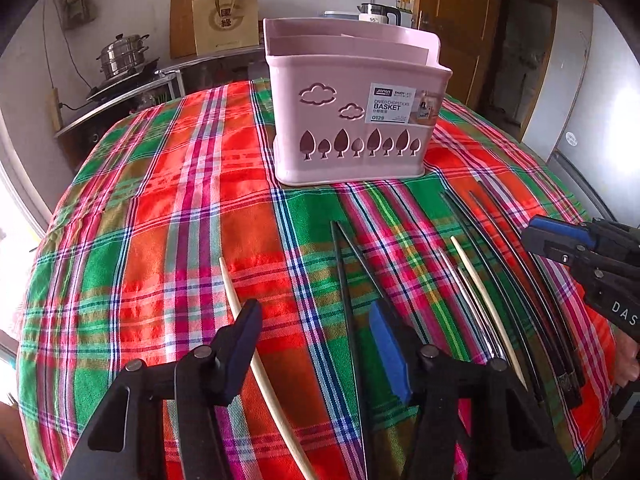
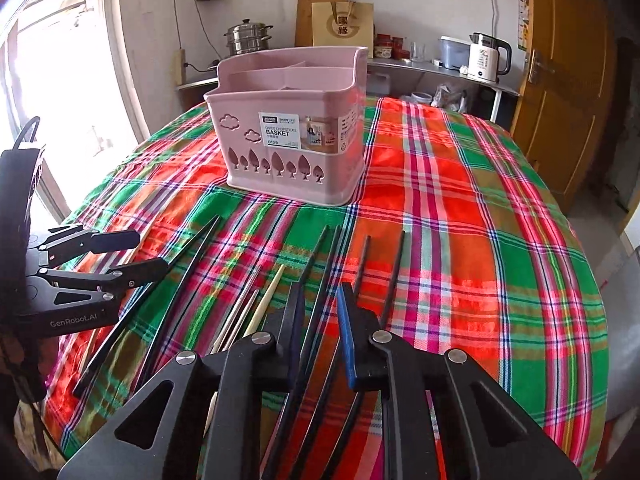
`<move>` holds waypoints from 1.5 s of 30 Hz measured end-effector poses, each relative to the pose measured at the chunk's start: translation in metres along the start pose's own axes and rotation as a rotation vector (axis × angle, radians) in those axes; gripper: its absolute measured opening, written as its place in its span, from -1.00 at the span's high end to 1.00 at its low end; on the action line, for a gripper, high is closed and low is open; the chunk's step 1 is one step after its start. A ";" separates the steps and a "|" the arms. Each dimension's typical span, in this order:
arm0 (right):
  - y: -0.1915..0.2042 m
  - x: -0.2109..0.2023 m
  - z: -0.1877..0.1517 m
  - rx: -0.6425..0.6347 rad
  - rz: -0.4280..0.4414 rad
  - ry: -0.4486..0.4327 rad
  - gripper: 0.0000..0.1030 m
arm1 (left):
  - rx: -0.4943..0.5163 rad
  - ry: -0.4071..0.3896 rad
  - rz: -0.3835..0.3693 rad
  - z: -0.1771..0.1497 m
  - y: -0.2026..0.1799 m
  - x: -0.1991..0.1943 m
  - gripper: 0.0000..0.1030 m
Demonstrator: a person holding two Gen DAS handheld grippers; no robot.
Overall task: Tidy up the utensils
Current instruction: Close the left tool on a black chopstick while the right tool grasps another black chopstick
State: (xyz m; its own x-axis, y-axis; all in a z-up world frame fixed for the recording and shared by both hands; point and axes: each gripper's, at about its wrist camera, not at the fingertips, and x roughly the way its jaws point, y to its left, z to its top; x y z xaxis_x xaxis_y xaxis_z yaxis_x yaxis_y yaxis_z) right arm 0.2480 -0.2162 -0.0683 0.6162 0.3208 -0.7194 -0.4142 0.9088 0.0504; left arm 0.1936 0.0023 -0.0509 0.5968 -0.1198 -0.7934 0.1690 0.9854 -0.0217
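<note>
A pink divided chopstick basket (image 1: 352,120) (image 2: 296,152) stands upright at the back of the plaid tablecloth (image 1: 180,200). Loose chopsticks lie lengthwise in front of it. My left gripper (image 1: 316,340) (image 2: 140,254) hovers open low over the cloth, with a cream chopstick (image 1: 240,308) by its left finger and a black pair (image 1: 348,280) by its blue-padded right finger. My right gripper (image 2: 322,316) (image 1: 532,236) has its jaws narrow around a pair of black chopsticks (image 2: 320,276); a thin gap still shows beside the pads. Silver (image 2: 240,308), cream (image 2: 268,300) and more black chopsticks (image 2: 380,264) lie beside them.
A steel steamer pot (image 1: 122,54), a paper bag (image 2: 344,24) and a white kettle (image 2: 488,58) stand on shelves behind the table. A wooden door (image 2: 560,100) is at the right. The cloth drops off at the table's rounded edges (image 2: 580,300).
</note>
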 end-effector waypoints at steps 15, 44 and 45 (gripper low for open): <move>-0.004 0.043 0.017 0.017 -0.002 0.095 0.77 | 0.040 0.066 -0.015 0.024 -0.006 0.027 0.43; -0.001 -0.020 0.058 0.026 0.066 -0.041 0.89 | 0.014 -0.042 -0.094 0.060 -0.001 -0.038 0.91; 0.000 -0.028 0.060 0.024 0.070 -0.059 0.89 | 0.012 -0.061 -0.097 0.063 0.000 -0.048 0.92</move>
State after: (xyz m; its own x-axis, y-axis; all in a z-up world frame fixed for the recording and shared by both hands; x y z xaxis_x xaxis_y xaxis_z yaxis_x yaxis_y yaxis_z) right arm 0.2712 -0.2091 -0.0065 0.6252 0.3984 -0.6711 -0.4417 0.8895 0.1166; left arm 0.2145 0.0000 0.0253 0.6236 -0.2218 -0.7496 0.2370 0.9674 -0.0891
